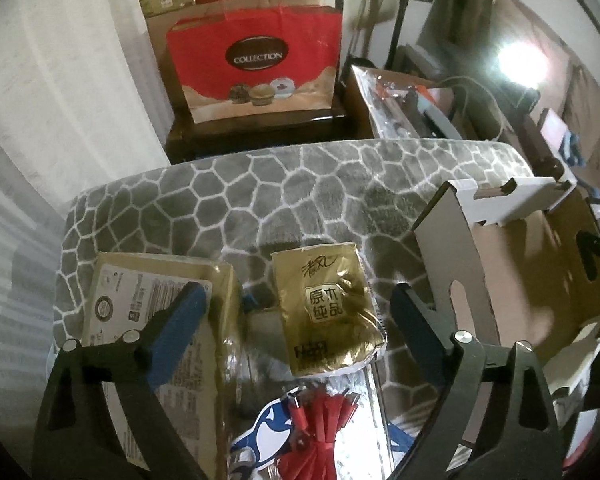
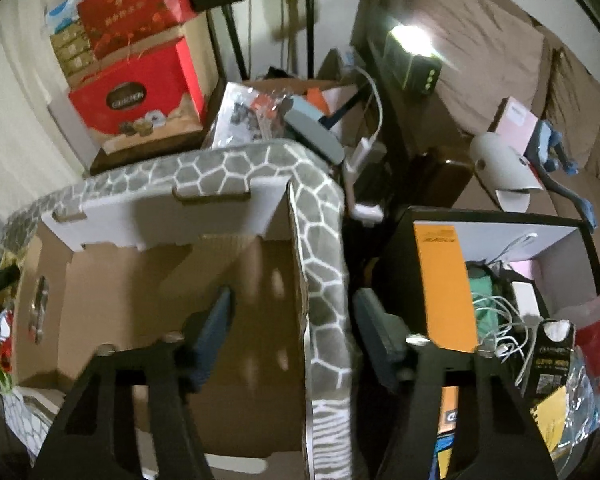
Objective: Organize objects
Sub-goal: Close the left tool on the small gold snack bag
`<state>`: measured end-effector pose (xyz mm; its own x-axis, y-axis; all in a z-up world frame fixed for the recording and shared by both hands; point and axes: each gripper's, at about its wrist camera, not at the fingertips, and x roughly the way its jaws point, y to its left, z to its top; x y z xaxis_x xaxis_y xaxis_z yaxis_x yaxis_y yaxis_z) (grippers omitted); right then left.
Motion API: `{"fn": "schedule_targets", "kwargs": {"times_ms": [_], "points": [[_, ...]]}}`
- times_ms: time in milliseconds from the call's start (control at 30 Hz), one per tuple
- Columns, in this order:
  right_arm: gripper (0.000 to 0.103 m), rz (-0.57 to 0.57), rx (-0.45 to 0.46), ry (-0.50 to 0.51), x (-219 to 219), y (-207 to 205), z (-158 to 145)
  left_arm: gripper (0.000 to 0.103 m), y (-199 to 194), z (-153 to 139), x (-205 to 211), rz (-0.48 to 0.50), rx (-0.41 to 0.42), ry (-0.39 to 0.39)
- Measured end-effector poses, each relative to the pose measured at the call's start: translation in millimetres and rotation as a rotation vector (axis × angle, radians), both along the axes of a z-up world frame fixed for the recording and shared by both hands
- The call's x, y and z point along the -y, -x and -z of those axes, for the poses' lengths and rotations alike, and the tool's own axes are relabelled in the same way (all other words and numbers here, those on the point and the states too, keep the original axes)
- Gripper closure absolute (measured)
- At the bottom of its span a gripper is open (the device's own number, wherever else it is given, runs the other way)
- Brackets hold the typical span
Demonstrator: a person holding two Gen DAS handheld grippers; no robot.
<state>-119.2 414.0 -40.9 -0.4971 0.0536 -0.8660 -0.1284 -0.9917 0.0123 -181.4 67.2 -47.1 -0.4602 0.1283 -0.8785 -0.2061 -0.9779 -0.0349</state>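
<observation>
1 red cable bundle [image 1: 324,424] | 1 gold tissue pack [image 1: 328,308] | 1 cardboard box [image 2: 172,300]

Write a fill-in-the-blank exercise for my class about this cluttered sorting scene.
1. The gold tissue pack lies between the open left gripper's ____.
2. The red paper gift bag bears the word ____.
3. The brown cardboard box below the right gripper looks ____ inside.

Missing words: fingers; COLLECTION; empty

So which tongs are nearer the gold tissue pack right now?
Left. The left tongs straddle the gold tissue pack, open, not touching it. The right tongs hang over the cardboard box wall, with the pack out of their view.
</observation>
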Motion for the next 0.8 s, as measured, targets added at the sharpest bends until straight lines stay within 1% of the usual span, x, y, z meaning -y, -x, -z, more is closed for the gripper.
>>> {"fn": "schedule_targets", "kwargs": {"times_ms": [100, 167, 200, 267, 400, 567, 667, 733, 767, 800], "points": [[0.059, -0.022, 0.022, -0.01, 3, 1, 8, 0.016, -1, -1, -2, 0.008, 0.0, 0.01], [0.076, -0.03, 0.048, 0.003, 2, 2, 16, 0.016, -1, -4, -3, 0.014, 0.005, 0.009], [0.079, -0.033, 0.057, 0.009, 2, 3, 19, 0.016, -1, -5, -4, 0.017, 0.006, 0.009], [0.081, -0.04, 0.067, 0.002, 3, 3, 23, 0.016, -2, -7, -6, 0.024, 0.005, 0.015], [0.086, -0.073, 0.049, -0.056, 11, -2, 23, 0.016, -4, -8, -11, 0.029, 0.008, 0.032], [0.091, -0.136, 0.029, -0.101, 18, -13, 24, 0.016, 0, 6, -21, 0.034, 0.027, 0.095], [0.093, -0.161, 0.021, -0.101, 18, -15, 24, 0.016, 3, 10, -27, 0.037, 0.026, 0.141], [0.094, -0.174, 0.007, -0.088, 14, -19, 23, 0.016, 5, 12, -28, 0.037, 0.034, 0.139], [0.094, -0.178, 0.0, -0.079, 13, -19, 22, 0.019, 6, 12, -27, 0.035, 0.038, 0.138], [0.094, -0.177, -0.003, -0.072, 12, -19, 22, 0.026, 7, 13, -28, 0.027, 0.042, 0.153]]}}
